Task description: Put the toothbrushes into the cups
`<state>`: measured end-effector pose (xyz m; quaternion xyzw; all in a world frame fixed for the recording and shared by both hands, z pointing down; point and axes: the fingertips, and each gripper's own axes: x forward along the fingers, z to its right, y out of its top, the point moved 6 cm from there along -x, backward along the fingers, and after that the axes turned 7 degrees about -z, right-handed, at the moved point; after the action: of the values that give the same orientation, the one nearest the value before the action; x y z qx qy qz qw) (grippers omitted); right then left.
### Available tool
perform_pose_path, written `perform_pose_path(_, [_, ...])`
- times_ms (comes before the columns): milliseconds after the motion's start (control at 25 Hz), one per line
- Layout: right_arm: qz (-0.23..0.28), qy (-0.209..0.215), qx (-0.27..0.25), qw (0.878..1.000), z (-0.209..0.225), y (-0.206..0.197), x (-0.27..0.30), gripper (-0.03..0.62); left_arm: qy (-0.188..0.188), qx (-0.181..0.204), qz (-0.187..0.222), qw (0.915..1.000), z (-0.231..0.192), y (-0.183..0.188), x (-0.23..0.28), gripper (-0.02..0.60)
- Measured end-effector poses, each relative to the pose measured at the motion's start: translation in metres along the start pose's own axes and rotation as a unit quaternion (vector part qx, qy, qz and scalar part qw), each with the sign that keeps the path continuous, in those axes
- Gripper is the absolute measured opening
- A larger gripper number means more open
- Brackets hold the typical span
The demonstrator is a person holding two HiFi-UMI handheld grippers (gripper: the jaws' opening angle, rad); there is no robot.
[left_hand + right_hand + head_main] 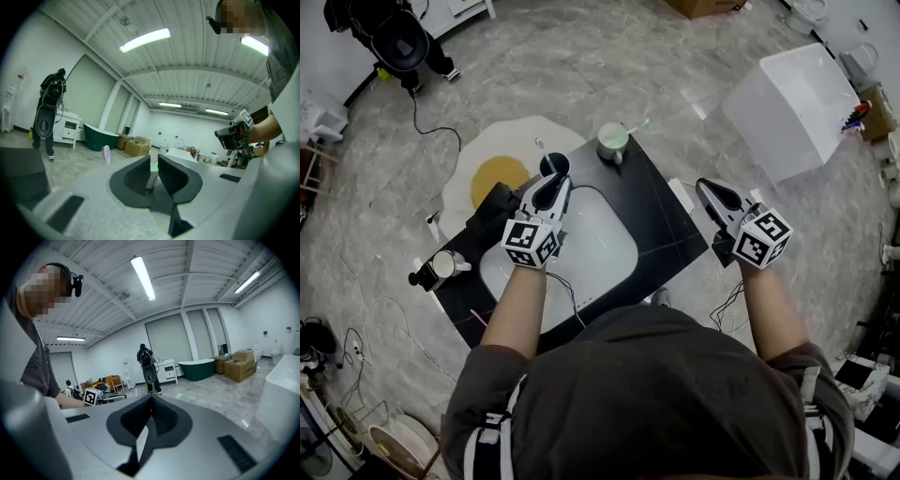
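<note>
Both brushes already stand in cups at the far edge of the black bench (661,216); the white toothbrush (540,145) is near upright in the dark cup (554,166), the green toothbrush (637,125) leans in the glossy green cup (613,142); my left hand-held gripper (553,184) is nearer, just short of the dark cup, its ribbed jaws narrowly apart and empty; the right hand-held gripper (709,190) is closed on nothing, well apart.

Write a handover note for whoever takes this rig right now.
Left gripper: jaws slightly apart, nothing between them, next to the dark cup.
Right gripper: jaws shut, empty, beyond the right edge of the table.
Done: a white toothbrush stands in the dark cup, and a second toothbrush in the green cup.
Left: the mug at the left shows no brush. Look for any more brushes.
</note>
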<state>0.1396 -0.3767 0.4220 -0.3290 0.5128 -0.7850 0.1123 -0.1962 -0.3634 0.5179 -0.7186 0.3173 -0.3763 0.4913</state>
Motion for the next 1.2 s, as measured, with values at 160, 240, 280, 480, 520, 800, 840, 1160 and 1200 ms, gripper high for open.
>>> perform_pose_path(160, [0.021,-0.029,0.012,0.999,-0.010,-0.003,-0.015,-0.008,-0.050,0.016,-0.008,0.9986,0.019,0.006,-0.006,0.006])
perform_pose_path(240, [0.026,-0.041,0.014,0.999,-0.015,-0.006,-0.026,-0.008,-0.070,0.007,-0.003,0.9975,0.028,0.010,-0.008,0.006])
perform_pose_path(280, [0.026,-0.046,0.014,0.999,-0.019,-0.008,-0.033,-0.008,-0.078,0.001,0.000,0.9969,0.033,0.012,-0.009,0.006])
perform_pose_path(480, [0.041,-0.075,0.015,0.996,-0.037,-0.022,-0.082,-0.008,-0.114,0.006,0.003,0.9935,0.068,0.019,-0.013,0.006])
perform_pose_path(520, [0.046,-0.082,0.015,0.995,-0.041,-0.025,-0.094,-0.008,-0.120,0.010,0.002,0.9927,0.078,0.020,-0.014,0.006])
perform_pose_path(800, [0.056,-0.102,0.004,0.993,-0.094,-0.071,-0.188,-0.008,-0.140,0.032,-0.009,0.9896,0.172,0.008,-0.055,0.006])
perform_pose_path(840, [0.057,-0.103,0.004,0.993,-0.105,-0.081,-0.202,-0.008,-0.140,0.032,-0.011,0.9895,0.188,0.003,-0.064,0.006])
perform_pose_path(1160, [0.056,-0.090,-0.008,0.994,-0.196,-0.145,-0.300,-0.008,-0.139,0.015,-0.022,0.9899,0.298,-0.040,-0.162,0.006])
perform_pose_path(1200, [0.056,-0.088,-0.007,0.994,-0.206,-0.150,-0.309,-0.008,-0.140,0.017,-0.027,0.9897,0.307,-0.044,-0.174,0.006])
